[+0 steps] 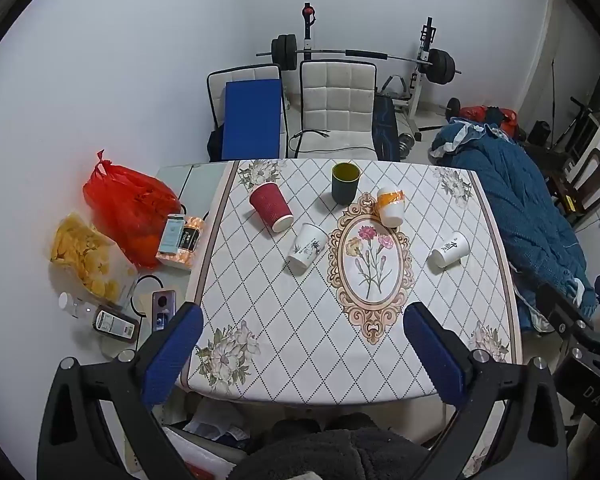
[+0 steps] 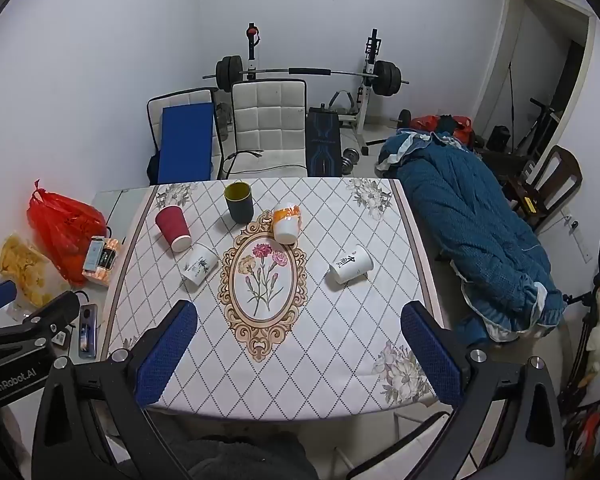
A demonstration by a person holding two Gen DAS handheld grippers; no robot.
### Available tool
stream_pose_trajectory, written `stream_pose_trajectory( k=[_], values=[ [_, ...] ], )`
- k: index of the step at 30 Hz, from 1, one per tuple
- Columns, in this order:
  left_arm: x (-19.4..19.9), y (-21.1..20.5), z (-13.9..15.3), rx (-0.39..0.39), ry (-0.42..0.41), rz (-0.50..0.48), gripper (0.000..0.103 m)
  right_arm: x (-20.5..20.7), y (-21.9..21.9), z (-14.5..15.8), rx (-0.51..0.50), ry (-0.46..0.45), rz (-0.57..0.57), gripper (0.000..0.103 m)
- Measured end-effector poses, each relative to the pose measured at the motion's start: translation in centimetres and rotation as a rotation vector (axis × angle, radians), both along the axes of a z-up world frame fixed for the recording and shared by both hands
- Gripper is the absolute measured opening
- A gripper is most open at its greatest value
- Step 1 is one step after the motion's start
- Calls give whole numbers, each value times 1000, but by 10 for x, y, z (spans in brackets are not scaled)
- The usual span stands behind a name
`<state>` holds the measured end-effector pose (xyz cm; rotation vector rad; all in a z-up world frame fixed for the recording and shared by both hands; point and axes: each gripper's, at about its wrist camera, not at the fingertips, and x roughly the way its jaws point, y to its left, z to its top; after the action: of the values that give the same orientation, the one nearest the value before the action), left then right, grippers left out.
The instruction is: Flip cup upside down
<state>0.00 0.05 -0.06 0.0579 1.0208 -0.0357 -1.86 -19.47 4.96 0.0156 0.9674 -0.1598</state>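
Several cups sit on the patterned tablecloth (image 1: 300,320). A dark green cup (image 1: 345,182) (image 2: 239,201) stands upright, mouth up, at the far middle. A red paper cup (image 1: 271,207) (image 2: 173,222), a white floral cup (image 1: 307,246) (image 2: 199,265), an orange-banded white cup (image 1: 391,206) (image 2: 286,219) and a white cup with black writing (image 1: 451,249) (image 2: 350,263) rest bottom up. My left gripper (image 1: 302,312) is open and empty above the near table edge. My right gripper (image 2: 298,310) is open and empty, also near the front edge.
Left of the cloth lie a red plastic bag (image 1: 130,208), a bag of chips (image 1: 86,258), a tissue pack (image 1: 182,240) and a phone (image 1: 163,309). White chairs (image 1: 336,104), a barbell rack (image 1: 360,56) and a blue quilt (image 1: 520,208) stand beyond and right.
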Motion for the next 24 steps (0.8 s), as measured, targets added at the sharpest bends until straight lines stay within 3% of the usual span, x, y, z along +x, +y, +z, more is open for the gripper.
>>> stream_pose_trajectory(
  k=[24],
  values=[
    [4,-6,8,-9,-11,-3,103,0,0,0,10,-12,0,103]
  ],
)
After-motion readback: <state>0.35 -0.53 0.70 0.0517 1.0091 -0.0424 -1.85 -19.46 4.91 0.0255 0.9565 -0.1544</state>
